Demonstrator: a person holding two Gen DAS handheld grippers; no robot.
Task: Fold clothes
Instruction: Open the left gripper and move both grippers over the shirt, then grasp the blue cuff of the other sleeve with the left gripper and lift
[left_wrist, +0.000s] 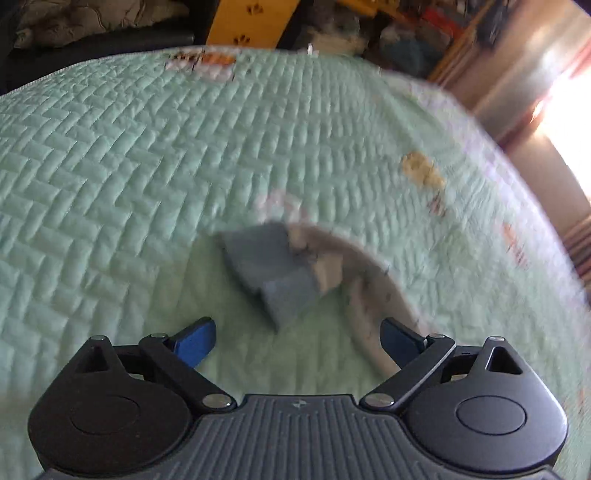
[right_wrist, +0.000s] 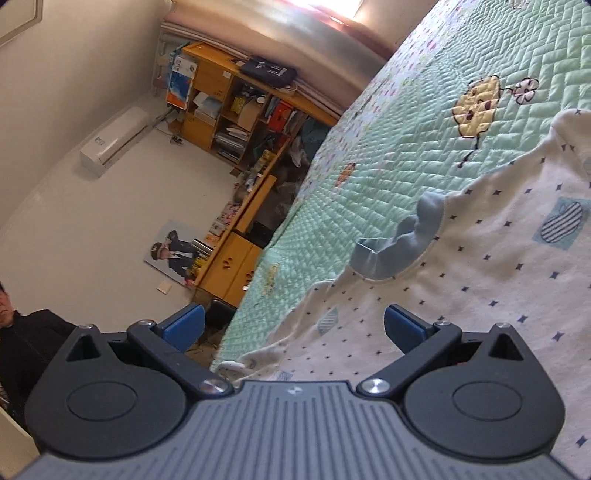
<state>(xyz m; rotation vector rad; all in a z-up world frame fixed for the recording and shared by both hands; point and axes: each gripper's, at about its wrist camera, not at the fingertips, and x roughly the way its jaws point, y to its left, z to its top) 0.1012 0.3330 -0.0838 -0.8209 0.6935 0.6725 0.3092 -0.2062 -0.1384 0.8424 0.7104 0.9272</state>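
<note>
Left wrist view: left gripper with jaws apart, nothing between them, above a blue-cuffed sleeve on the green quilt. Judged step: reaching for the sleeve; next, close on the cuff.

Right wrist view: right gripper spread, empty, over the white patterned garment. Blue neckband faces the shelving; long axis uncertain.

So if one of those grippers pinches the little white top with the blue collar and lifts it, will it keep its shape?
Probably not. The white top lies rumpled on the quilt, so it would likely droop. Its blue collar already buckles in waves, suggesting soft knit. It looks thin and probably light.
</note>
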